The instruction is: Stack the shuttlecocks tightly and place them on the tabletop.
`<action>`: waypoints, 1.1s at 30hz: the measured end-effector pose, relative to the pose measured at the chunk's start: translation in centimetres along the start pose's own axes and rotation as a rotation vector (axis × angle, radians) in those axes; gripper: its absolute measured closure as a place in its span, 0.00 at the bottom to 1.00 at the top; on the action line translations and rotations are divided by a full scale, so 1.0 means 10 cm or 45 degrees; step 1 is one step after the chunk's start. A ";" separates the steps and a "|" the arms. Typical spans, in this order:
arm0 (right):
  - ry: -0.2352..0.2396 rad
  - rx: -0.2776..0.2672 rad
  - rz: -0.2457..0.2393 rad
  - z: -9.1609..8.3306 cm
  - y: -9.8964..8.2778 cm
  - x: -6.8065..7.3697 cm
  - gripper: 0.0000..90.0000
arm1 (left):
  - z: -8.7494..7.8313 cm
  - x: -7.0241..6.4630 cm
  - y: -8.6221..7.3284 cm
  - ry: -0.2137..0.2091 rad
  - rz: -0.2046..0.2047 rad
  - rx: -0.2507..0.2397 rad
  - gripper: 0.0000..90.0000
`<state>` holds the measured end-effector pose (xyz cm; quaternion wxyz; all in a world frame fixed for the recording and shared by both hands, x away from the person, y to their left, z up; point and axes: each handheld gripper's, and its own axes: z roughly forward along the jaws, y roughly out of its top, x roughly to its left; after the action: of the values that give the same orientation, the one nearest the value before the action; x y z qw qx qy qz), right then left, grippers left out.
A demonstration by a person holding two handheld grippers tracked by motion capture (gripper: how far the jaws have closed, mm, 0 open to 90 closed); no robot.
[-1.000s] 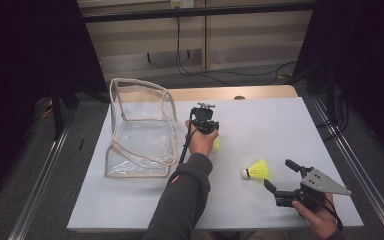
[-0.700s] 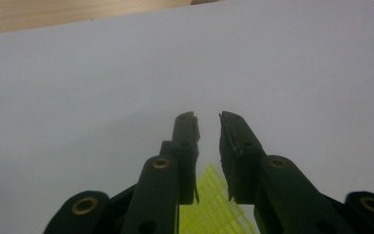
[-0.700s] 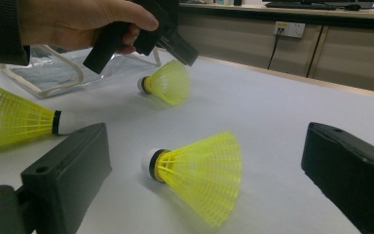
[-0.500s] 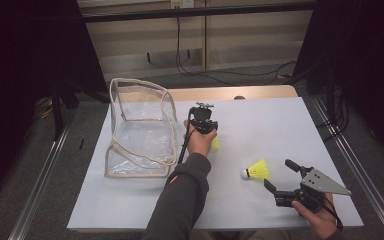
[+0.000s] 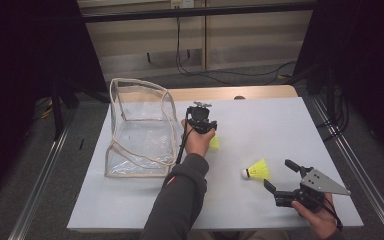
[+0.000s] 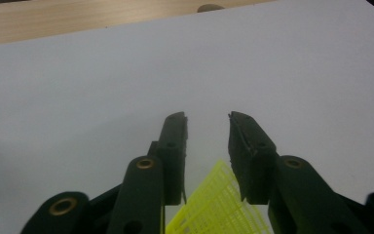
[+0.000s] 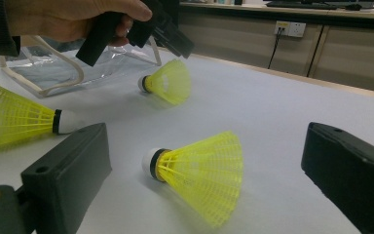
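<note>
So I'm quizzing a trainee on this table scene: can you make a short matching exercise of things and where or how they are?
Things:
1. clear plastic pouch with cream trim
2. yellow shuttlecock with white cork
3. left gripper
4. right gripper

States:
A. jaws wide apart, near the table's front right
B. lying on its side on the white table
C. over another yellow shuttlecock
D. standing open at the table's left

Pairs: 1-D, 2-B, 3-C, 4-A
</note>
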<state>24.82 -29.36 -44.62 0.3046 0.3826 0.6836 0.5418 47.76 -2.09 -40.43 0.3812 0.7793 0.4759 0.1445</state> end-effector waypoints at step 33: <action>0.006 0.013 -0.015 0.03 0.00 0.03 0.04 | -0.40 0.01 -0.06 -0.046 -0.034 -0.034 0.30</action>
<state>24.88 -28.97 -44.73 0.3042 0.3789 0.6893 0.5373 45.09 -0.08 -38.17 0.4020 0.7702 0.4773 0.1319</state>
